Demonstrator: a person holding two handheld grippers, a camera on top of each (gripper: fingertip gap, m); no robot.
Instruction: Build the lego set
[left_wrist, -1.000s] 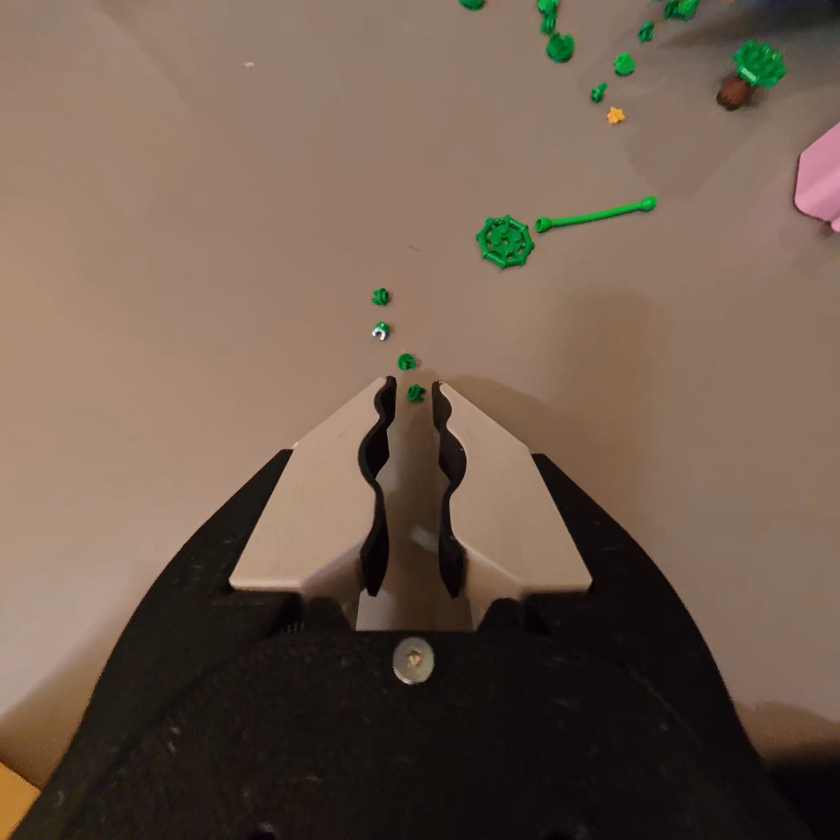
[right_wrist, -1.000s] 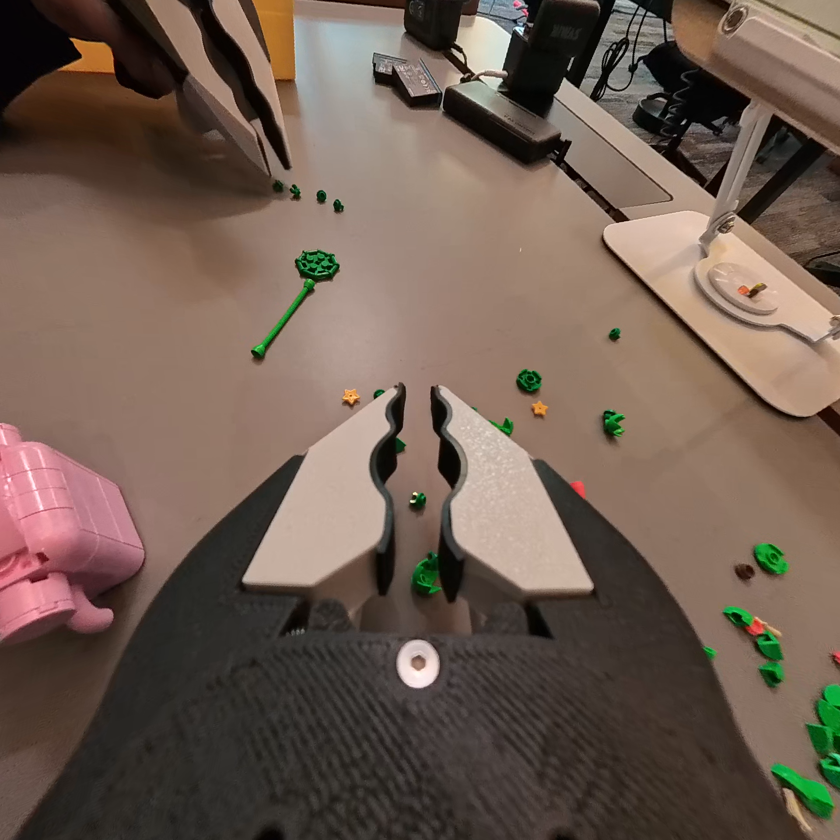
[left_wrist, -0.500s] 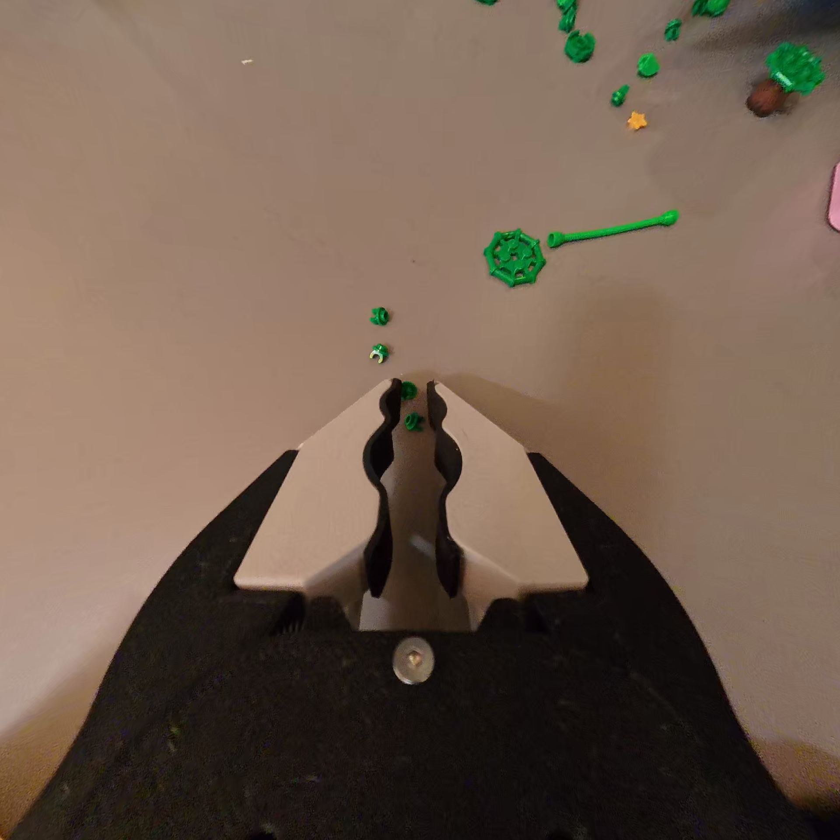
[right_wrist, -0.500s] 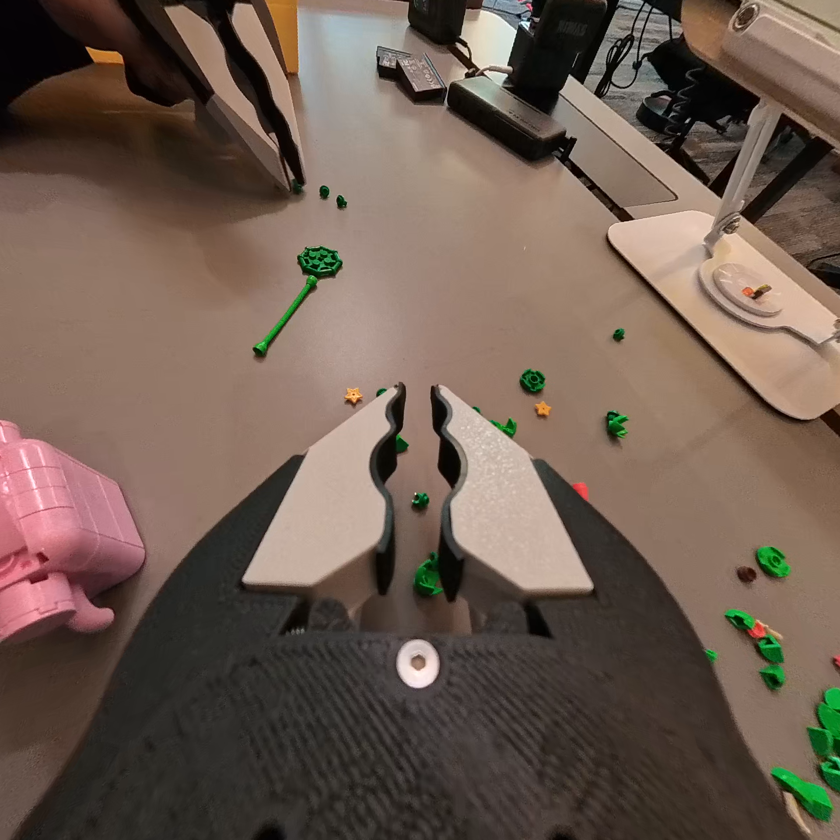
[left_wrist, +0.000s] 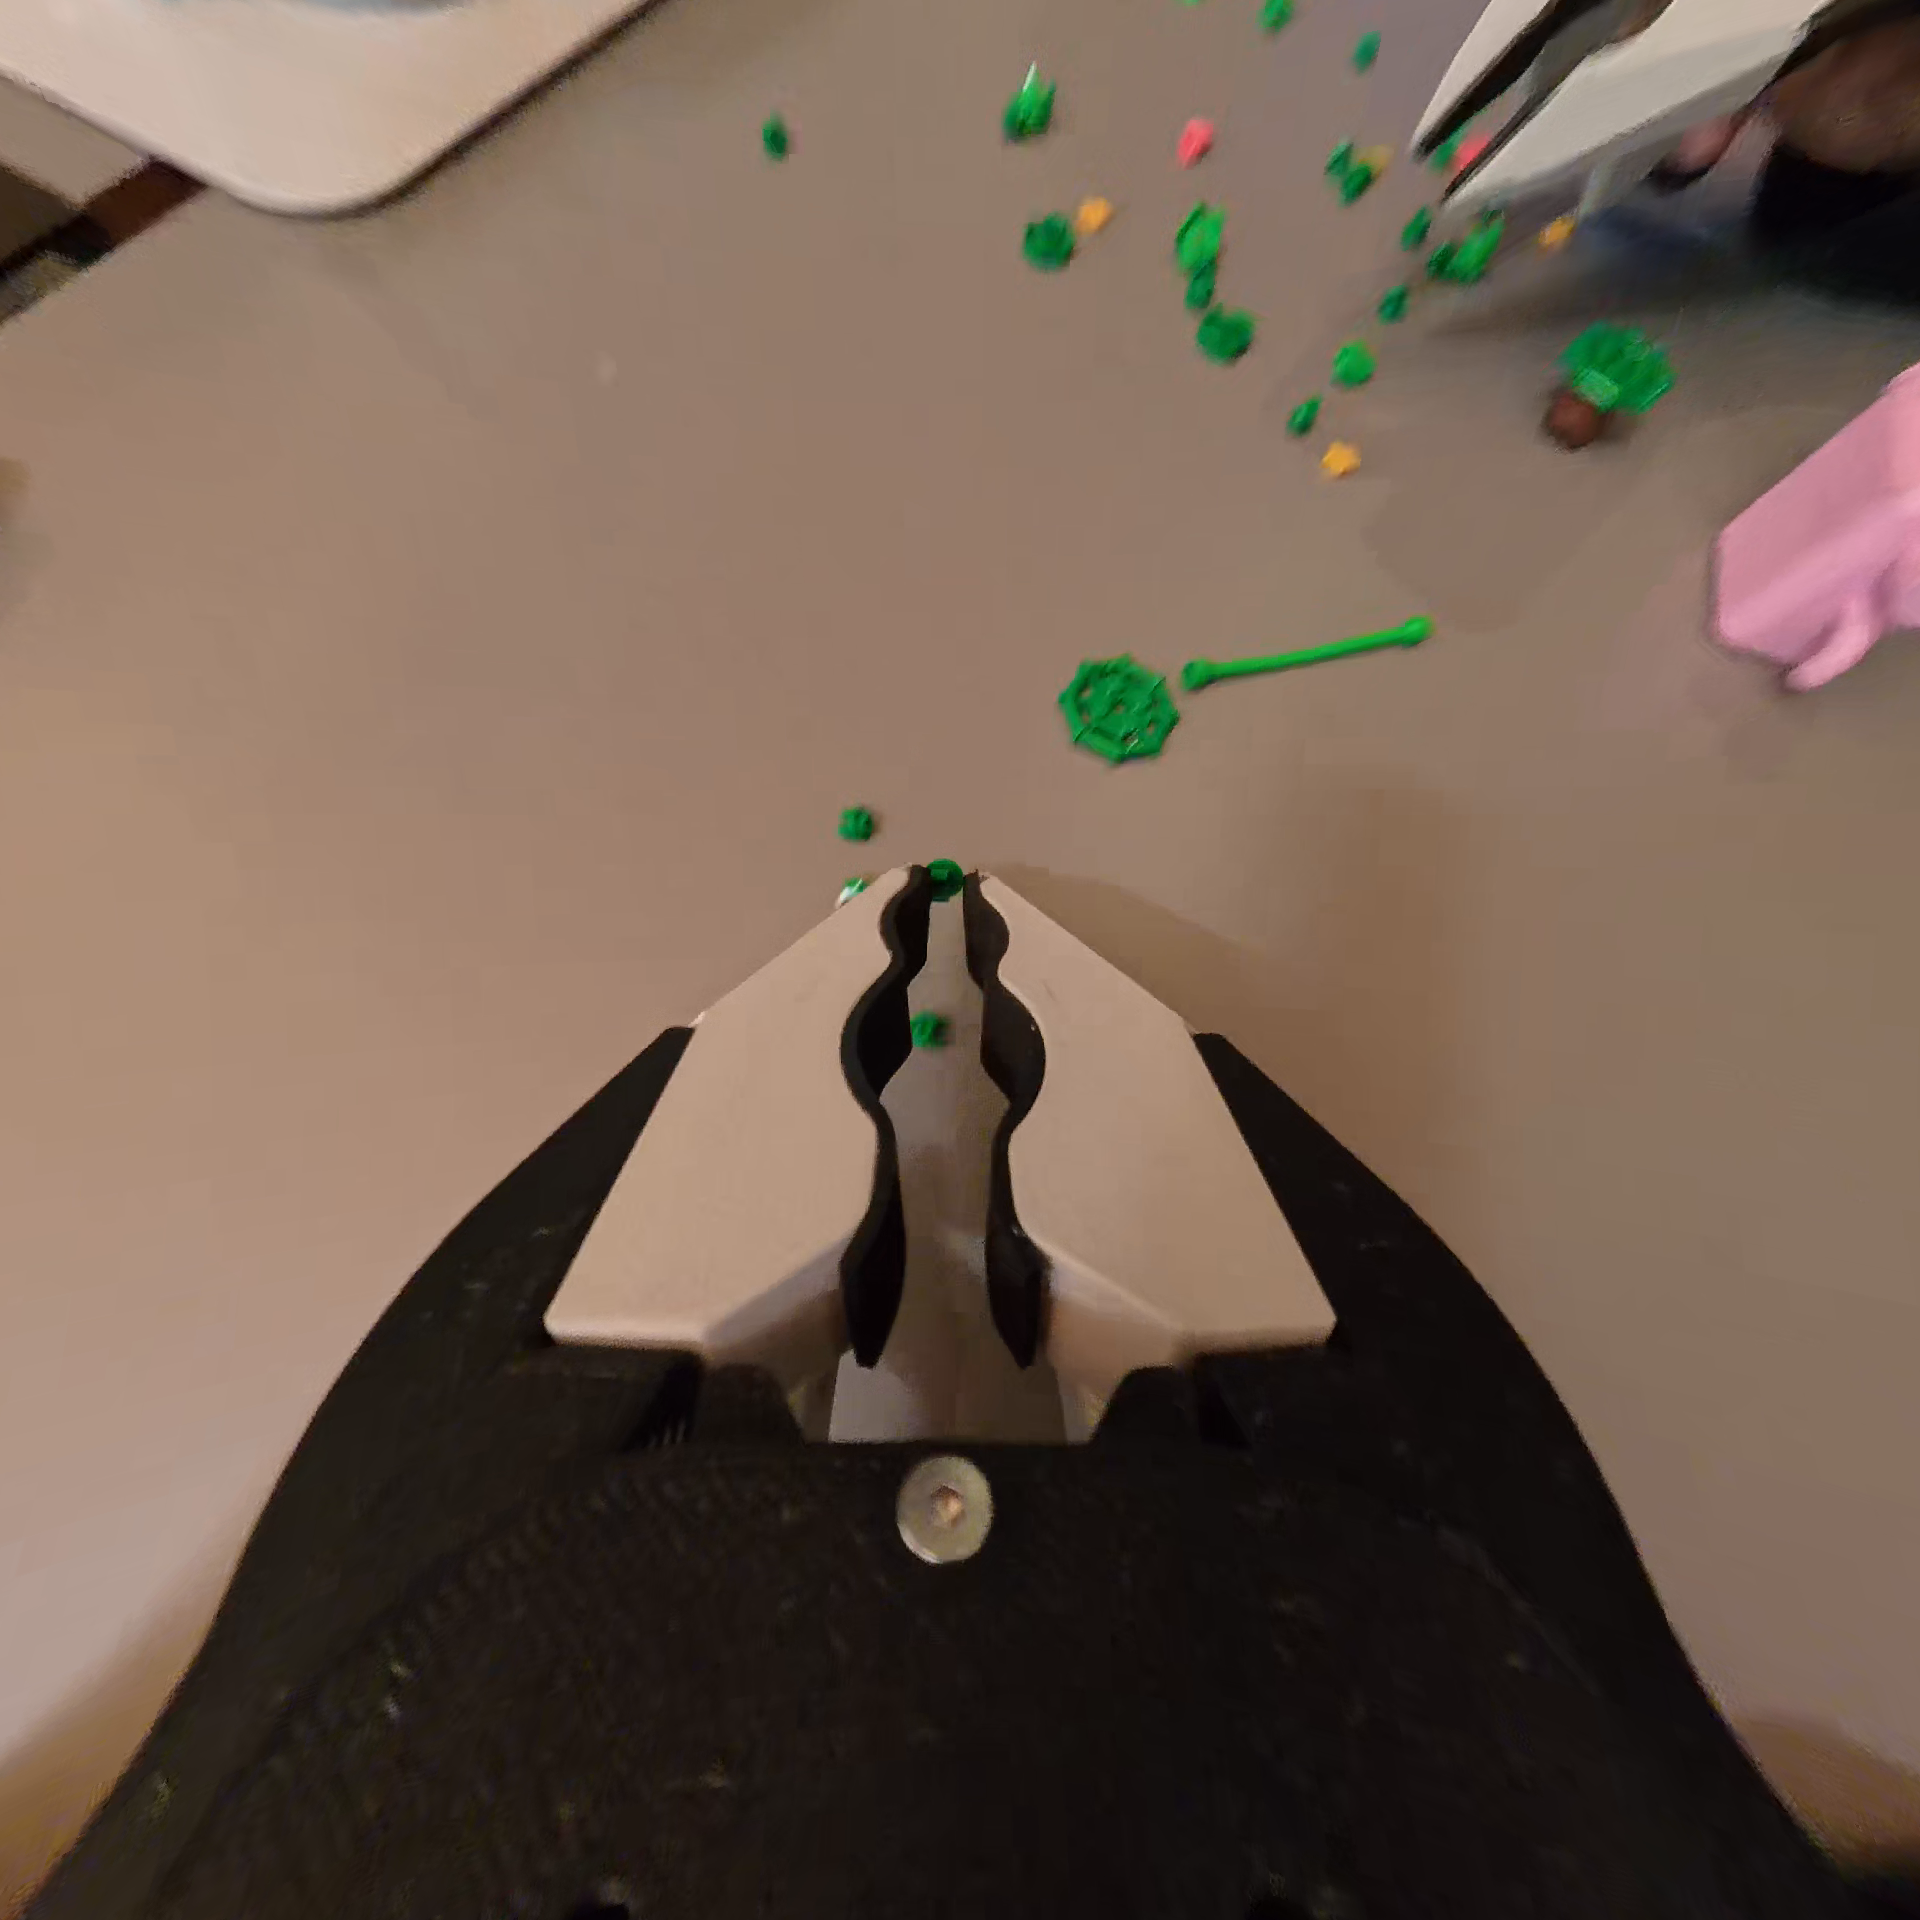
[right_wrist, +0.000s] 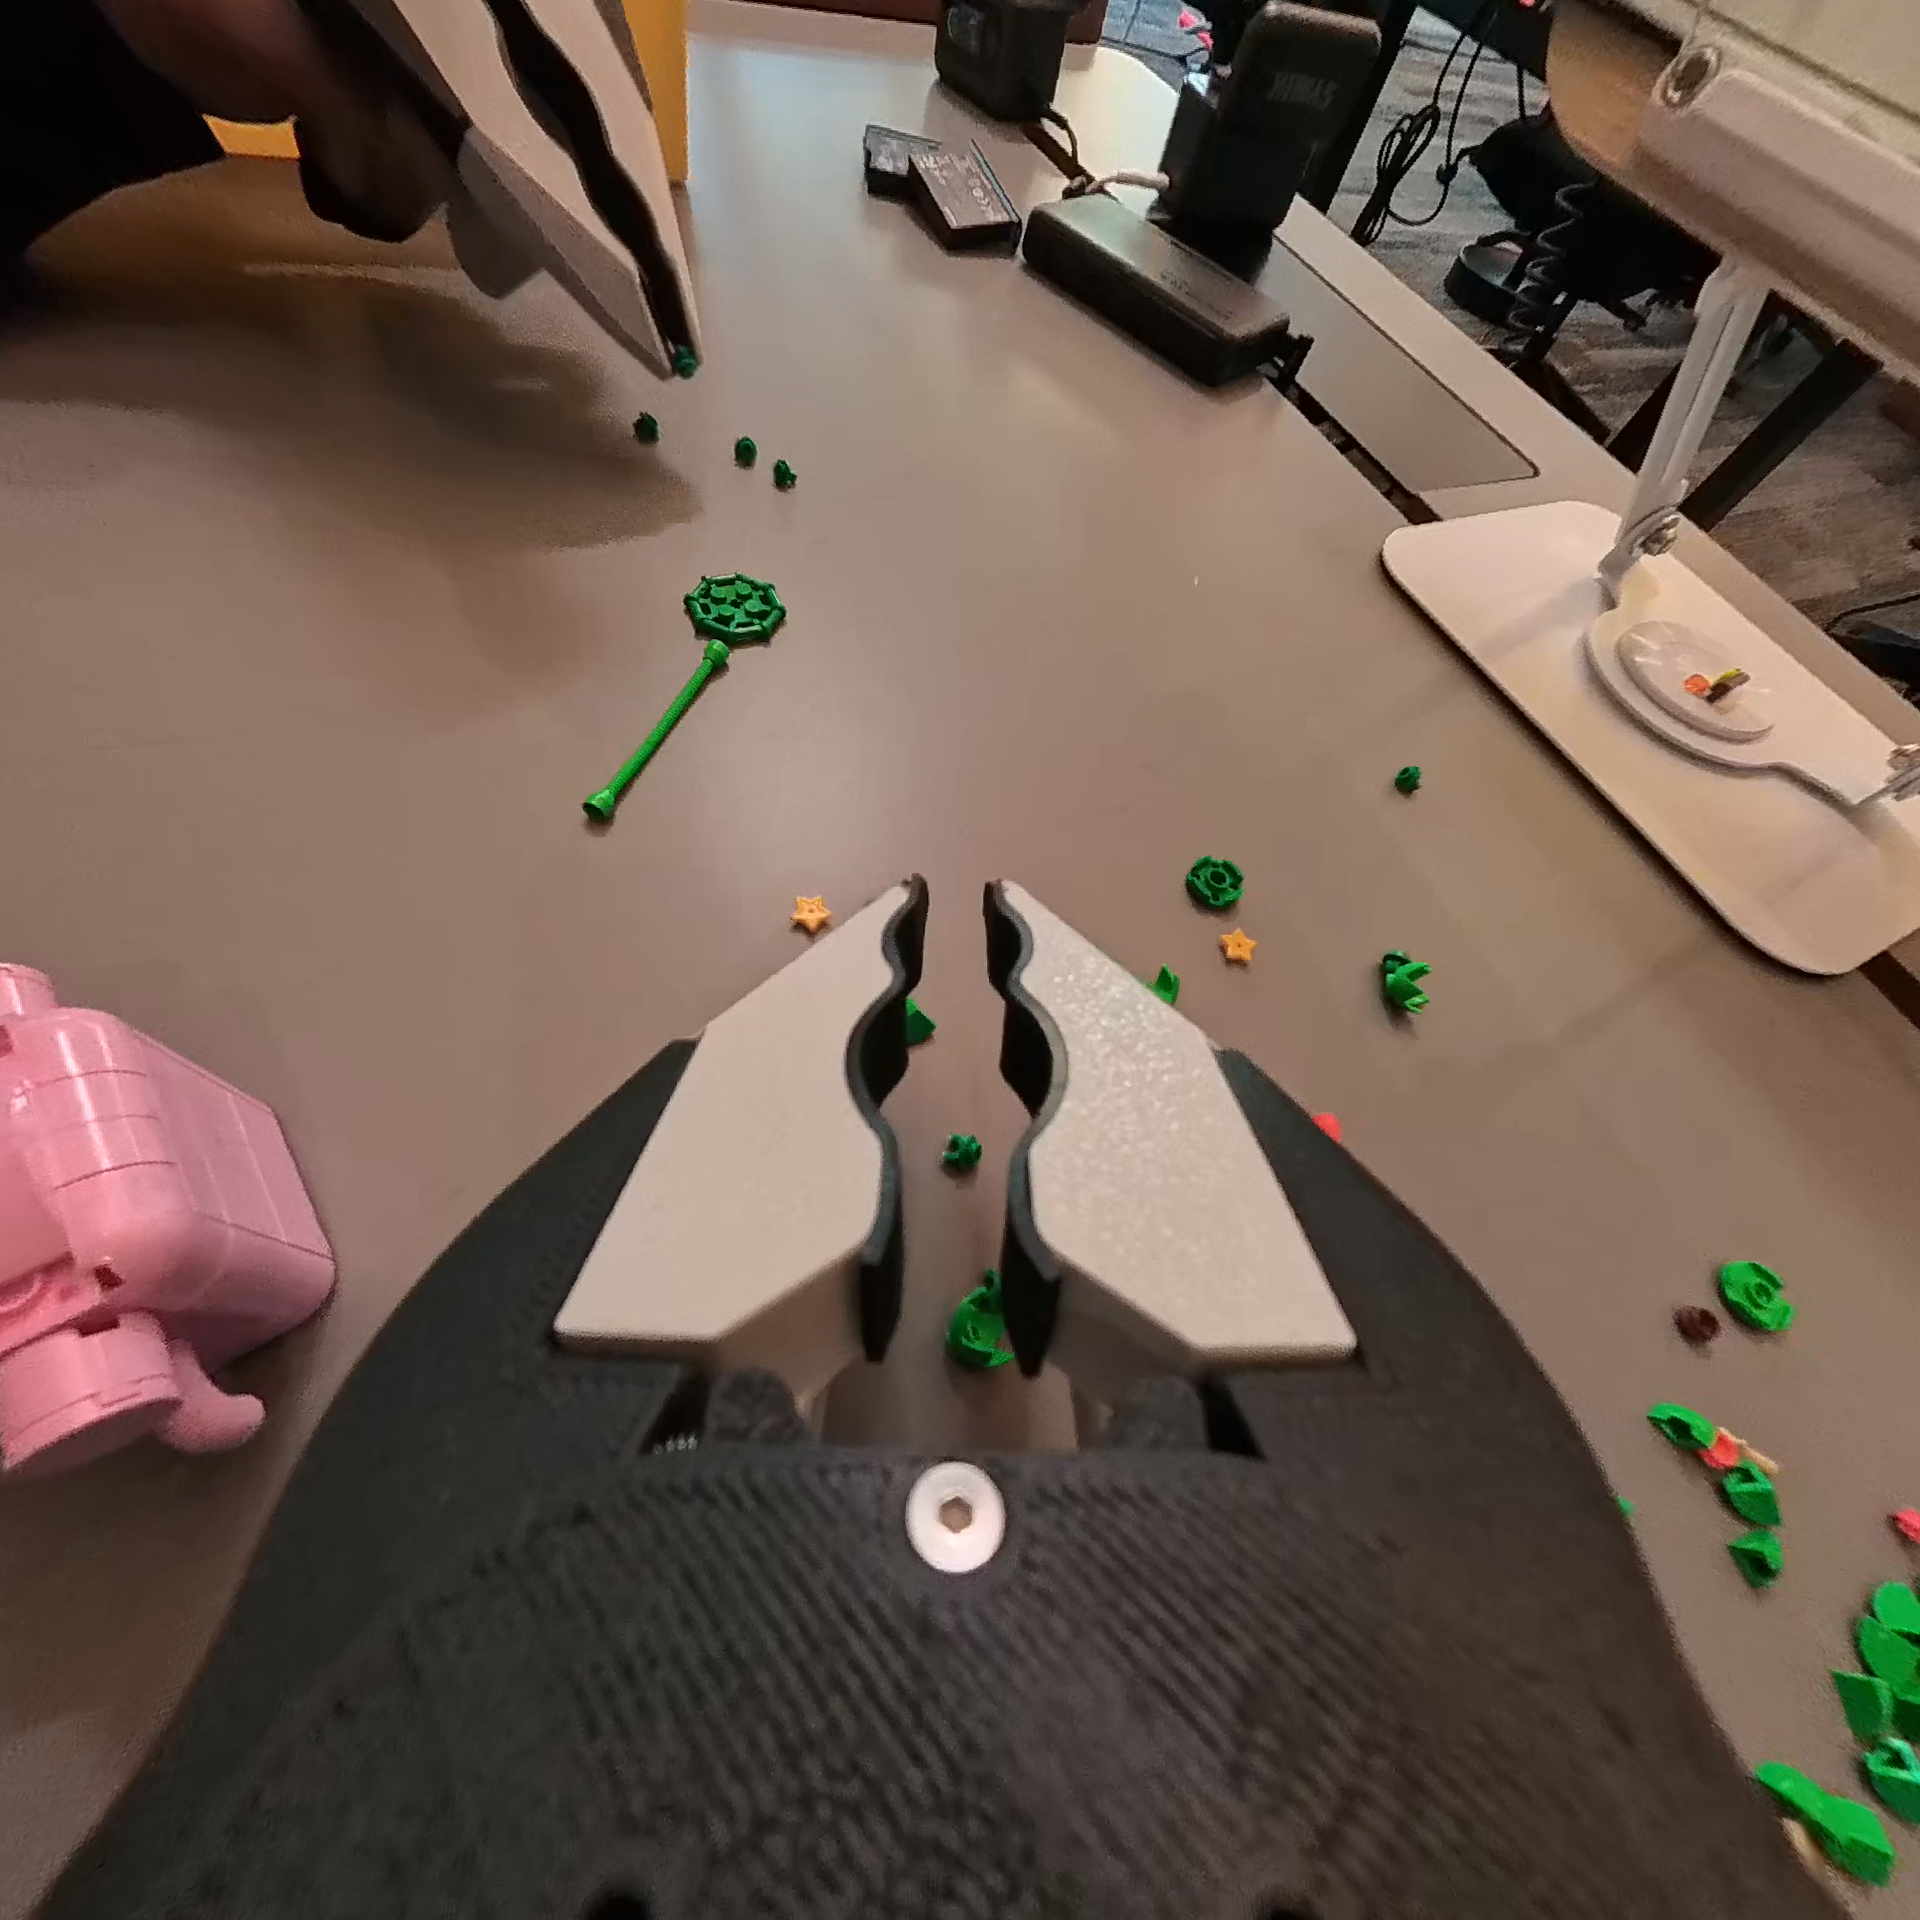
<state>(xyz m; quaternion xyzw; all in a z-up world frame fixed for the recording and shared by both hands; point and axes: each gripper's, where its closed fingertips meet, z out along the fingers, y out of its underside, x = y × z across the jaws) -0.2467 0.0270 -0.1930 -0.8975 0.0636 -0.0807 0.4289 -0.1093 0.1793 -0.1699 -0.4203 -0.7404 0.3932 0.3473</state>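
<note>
Left hand-held gripper (left_wrist: 943, 883) pinching a tiny round green plastic stud (left_wrist: 943, 876) at its tips, apparently just above the grey tabletop (left_wrist: 520, 623). Right hand-held gripper (right_wrist: 954, 896) slightly parted, empty. Next, probably: carrying the stud to the green web-shaped piece (left_wrist: 1119, 710).

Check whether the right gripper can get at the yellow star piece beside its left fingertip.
Probably yes: the right gripper is empty and slightly open, and the yellow star piece lies alone on bare table, nothing over it.

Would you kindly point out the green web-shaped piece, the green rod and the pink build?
green web-shaped piece (right_wrist: 734, 610), right wrist view, its hub.
green rod (right_wrist: 658, 735), right wrist view, mid-shaft.
pink build (right_wrist: 135, 1236), right wrist view, its top face.
</note>
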